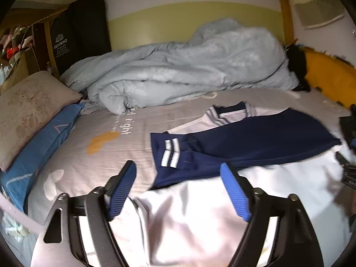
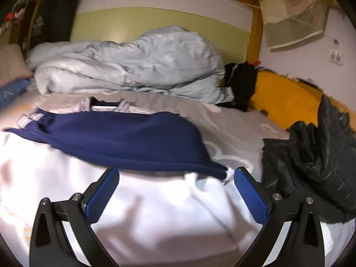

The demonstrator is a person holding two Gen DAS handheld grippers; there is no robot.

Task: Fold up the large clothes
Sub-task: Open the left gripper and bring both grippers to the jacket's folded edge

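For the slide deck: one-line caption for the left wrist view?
Open left gripper above white-and-navy striped-cuff jacket on grey printed bedsheet.

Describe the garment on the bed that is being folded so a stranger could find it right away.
On the grey printed bedsheet, in front of the heaped pale blue quilt, lies the white and navy jacket. Unlike the black puffer jacket beside it, its navy sleeve has white-striped cuffs.

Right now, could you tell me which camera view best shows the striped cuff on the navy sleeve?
The left wrist view: the striped cuff lies near the middle of the picture, and its white bands are sharp and countable. The right wrist view catches the cuff only at its left edge, small and blurred.
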